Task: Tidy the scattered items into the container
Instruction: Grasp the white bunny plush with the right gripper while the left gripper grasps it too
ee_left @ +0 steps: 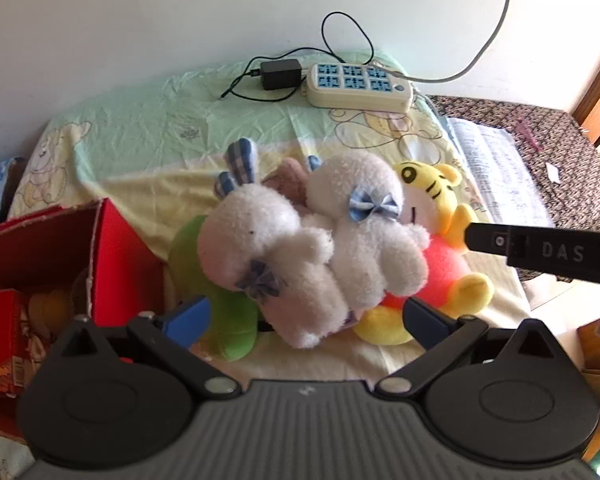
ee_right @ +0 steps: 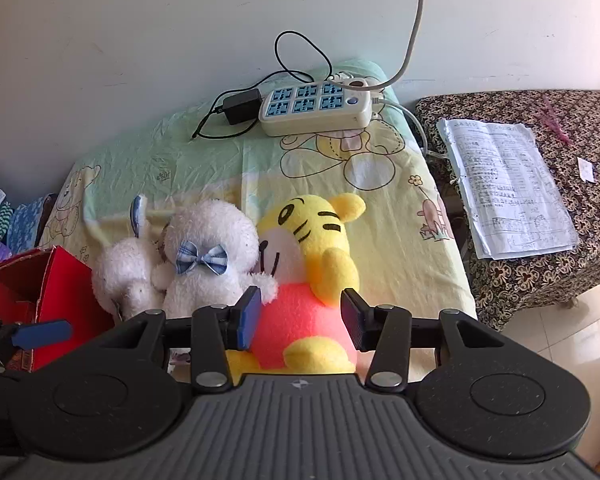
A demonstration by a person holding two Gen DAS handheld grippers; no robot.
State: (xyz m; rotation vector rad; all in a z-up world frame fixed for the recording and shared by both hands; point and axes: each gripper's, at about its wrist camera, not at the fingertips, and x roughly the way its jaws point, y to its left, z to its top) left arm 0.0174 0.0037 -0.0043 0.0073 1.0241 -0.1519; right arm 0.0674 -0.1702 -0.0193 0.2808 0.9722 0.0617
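A yellow tiger plush [ee_right: 312, 224] with a pink belly lies on the bed, and my right gripper [ee_right: 300, 320] is shut on that belly, one pad at each side. Against its left lean two white plush rabbits with blue bows [ee_left: 300, 240], lying on a green plush [ee_left: 228, 320]. My left gripper [ee_left: 306, 314] stands wide open, its blue pads on either side of the nearer rabbit's lower end without touching it. The tiger [ee_left: 428, 188] and one finger of the right gripper [ee_left: 496, 240] also show in the left wrist view. The red cardboard box [ee_left: 116, 240], open-topped, sits left of the toys.
A power strip [ee_right: 316, 108] and a black adapter [ee_right: 242, 106] with cables lie at the far end of the cartoon-print sheet [ee_right: 160, 152]. To the right stands a low table under patterned cloth [ee_right: 580, 216] with papers [ee_right: 508, 184]. The box holds several small items.
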